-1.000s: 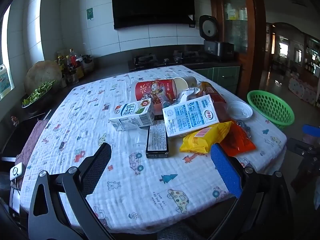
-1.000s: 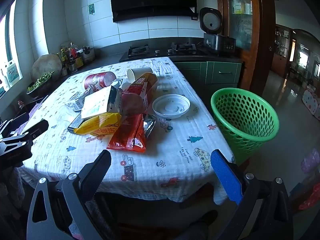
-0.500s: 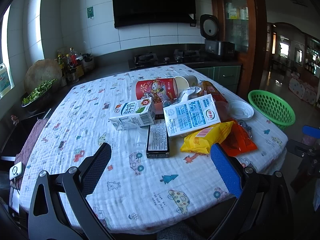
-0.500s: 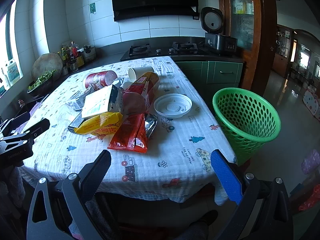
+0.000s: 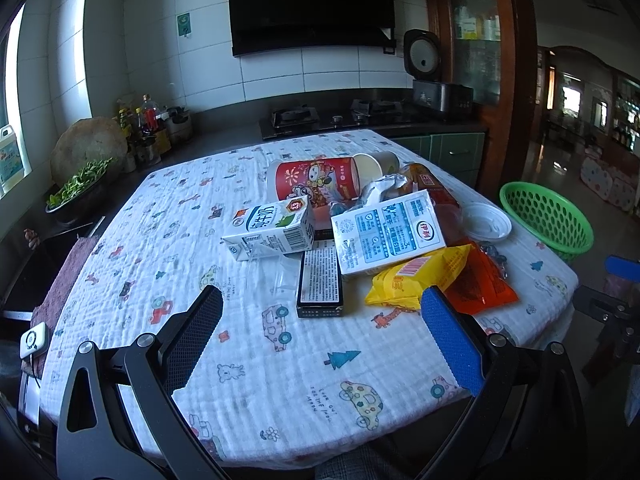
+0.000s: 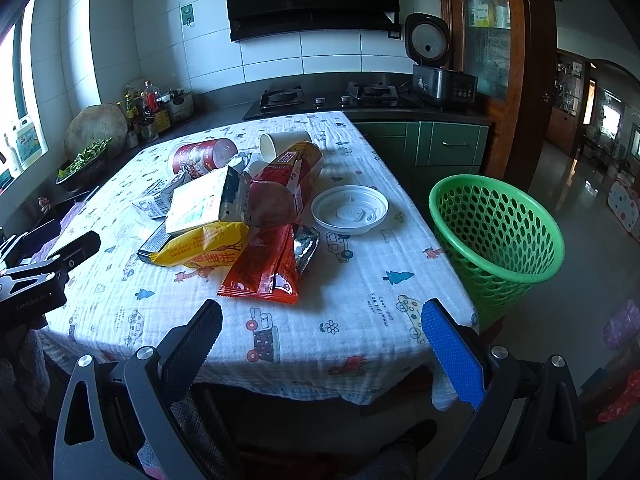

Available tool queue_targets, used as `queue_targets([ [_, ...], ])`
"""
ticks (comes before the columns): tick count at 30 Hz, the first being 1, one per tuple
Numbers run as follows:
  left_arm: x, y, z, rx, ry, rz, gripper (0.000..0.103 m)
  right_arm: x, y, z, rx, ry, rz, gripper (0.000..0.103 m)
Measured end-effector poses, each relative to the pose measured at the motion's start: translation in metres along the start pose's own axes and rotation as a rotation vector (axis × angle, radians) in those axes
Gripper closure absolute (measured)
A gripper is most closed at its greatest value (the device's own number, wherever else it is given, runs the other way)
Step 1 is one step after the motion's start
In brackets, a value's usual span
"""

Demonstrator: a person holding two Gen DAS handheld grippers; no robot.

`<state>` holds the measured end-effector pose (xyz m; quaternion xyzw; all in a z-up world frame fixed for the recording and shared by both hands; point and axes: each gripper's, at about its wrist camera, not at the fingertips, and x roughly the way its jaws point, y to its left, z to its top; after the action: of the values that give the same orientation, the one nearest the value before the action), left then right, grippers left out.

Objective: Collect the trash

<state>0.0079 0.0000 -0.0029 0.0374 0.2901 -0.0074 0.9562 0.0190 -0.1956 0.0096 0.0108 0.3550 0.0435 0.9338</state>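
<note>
We're over the table (image 5: 168, 264) with its cartoon-print cloth, and the green basket (image 6: 496, 236) stands on the floor just off its right edge. Trash sits heaped mid-table: red cup (image 5: 316, 180) on its side, two milk cartons (image 5: 388, 232), red wrapper (image 6: 264, 268), yellow packet (image 5: 416, 280), white lid (image 6: 350, 209). Our left gripper (image 5: 320, 330) and right gripper (image 6: 320, 332) both hover spread wide, holding nothing

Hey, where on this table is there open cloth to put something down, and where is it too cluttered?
Bare cloth runs along the near edge of the table, in front of the black box and the yellow packet. More lies left of the small milk carton. The far right is crowded: big carton, red packet, white lid.
</note>
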Motion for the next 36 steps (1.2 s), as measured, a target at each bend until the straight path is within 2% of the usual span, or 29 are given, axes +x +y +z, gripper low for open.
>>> queue_targets([
  [36, 0.0059, 0.0010, 0.0005, -0.003, 0.006, 0.002, 0.007, 0.0071, -0.0031, 0.0011, 0.013, 0.003, 0.019, 0.006],
])
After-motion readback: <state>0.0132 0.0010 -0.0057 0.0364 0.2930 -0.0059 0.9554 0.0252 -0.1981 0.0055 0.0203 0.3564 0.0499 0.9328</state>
